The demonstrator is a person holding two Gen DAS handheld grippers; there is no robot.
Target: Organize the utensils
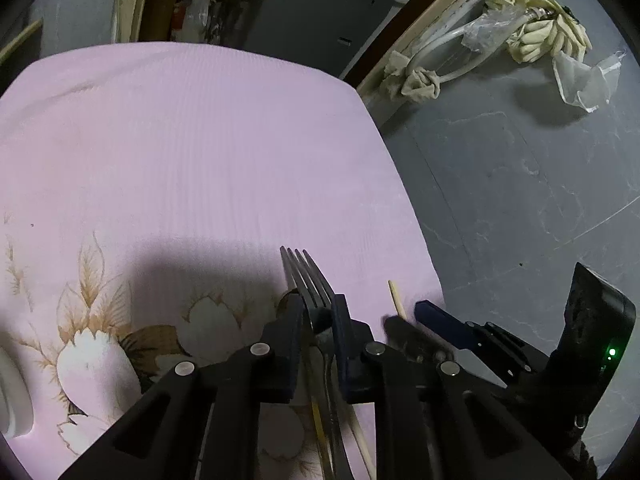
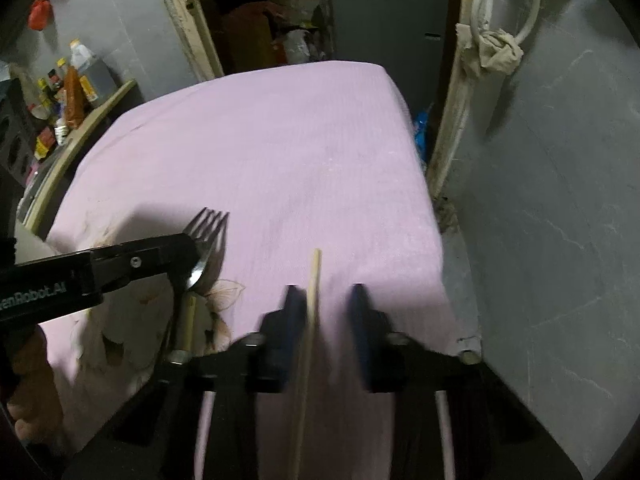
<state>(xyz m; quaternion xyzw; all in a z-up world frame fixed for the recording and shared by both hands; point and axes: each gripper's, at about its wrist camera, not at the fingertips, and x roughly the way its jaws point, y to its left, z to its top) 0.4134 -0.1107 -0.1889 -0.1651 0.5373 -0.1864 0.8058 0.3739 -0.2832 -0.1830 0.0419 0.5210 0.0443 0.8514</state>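
A metal fork (image 1: 307,276) lies with its tines pointing away from me over the pink flowered cloth (image 1: 180,152). My left gripper (image 1: 318,310) is shut on its neck, one pad at each side. The right wrist view shows the same grip from the side, on the fork (image 2: 210,228) at the left gripper (image 2: 188,250). A thin wooden chopstick (image 2: 314,284) runs between the blurred fingers of my right gripper (image 2: 326,304). It lies against the left finger, with a wide gap to the right one, so the jaws stand open. The chopstick's tip (image 1: 394,294) also shows by the right gripper (image 1: 412,314).
The cloth-covered table (image 2: 280,140) ends at the right, with grey floor (image 2: 560,240) below. A shelf of bottles (image 2: 68,92) stands at the left. A white hose with rags (image 1: 532,36) lies on the floor. A white object (image 1: 12,392) sits at the cloth's left edge. A hand (image 2: 28,380) holds the left gripper.
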